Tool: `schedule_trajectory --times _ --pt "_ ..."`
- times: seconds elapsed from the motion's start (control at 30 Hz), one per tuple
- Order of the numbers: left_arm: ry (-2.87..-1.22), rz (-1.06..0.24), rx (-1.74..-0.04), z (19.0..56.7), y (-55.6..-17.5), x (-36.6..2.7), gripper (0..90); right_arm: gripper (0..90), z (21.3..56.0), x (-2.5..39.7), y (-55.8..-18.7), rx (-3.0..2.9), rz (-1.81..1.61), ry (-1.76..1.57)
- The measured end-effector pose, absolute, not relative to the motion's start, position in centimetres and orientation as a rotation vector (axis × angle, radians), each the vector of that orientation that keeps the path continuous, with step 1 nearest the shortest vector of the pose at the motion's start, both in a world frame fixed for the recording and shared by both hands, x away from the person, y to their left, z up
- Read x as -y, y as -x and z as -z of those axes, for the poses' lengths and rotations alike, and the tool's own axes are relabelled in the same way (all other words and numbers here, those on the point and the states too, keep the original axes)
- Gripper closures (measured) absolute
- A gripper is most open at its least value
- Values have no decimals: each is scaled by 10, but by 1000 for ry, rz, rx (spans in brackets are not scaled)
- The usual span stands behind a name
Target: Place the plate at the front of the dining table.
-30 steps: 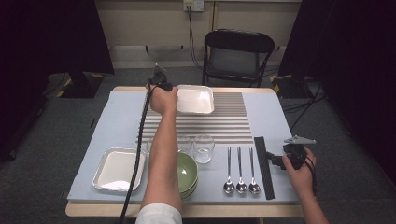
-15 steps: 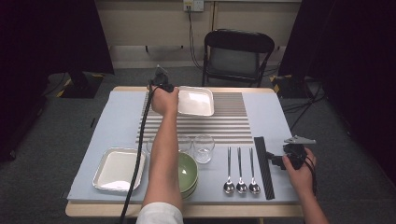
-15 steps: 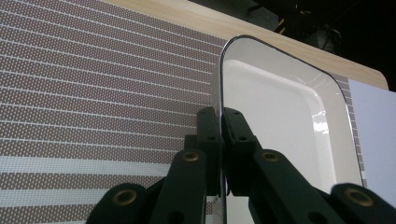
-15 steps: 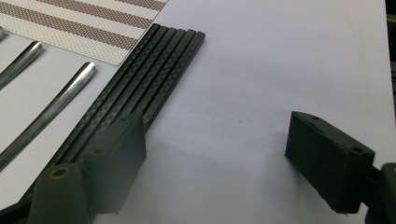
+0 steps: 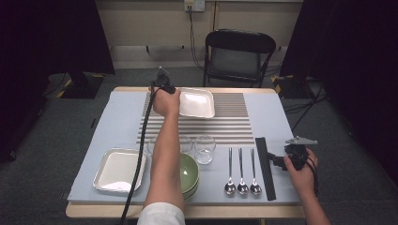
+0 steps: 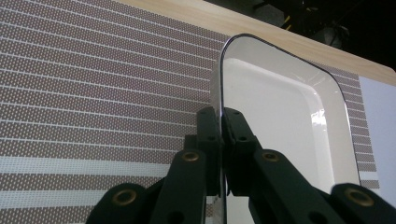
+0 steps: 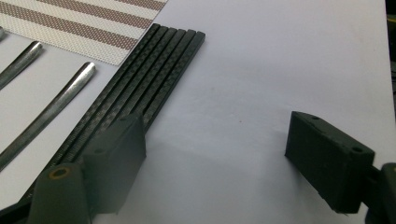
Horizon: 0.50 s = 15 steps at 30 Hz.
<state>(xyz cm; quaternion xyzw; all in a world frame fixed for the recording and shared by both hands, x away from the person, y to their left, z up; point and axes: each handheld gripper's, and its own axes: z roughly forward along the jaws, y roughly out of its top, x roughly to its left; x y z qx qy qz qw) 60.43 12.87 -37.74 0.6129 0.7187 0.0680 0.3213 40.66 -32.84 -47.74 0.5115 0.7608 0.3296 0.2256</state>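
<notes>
Our left gripper (image 6: 220, 140) pinched the white square plastic plate (image 6: 280, 116) by its rim; we should lower it flat. Our right gripper (image 7: 215, 158) stayed released.

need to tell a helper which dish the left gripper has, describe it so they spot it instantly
On the striped placemat at the table's far side lies a white square plate. The left gripper pinches its rim. Unlike the near-left plate, it sits on the stripes.
</notes>
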Motion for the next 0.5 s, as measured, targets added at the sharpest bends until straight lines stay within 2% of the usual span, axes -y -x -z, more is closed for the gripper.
schedule_trajectory --times 0.5 --pt "-1609 -168 -1895 382 -606 -128 869 194 477 328 -407 -2098 -909 -1411"
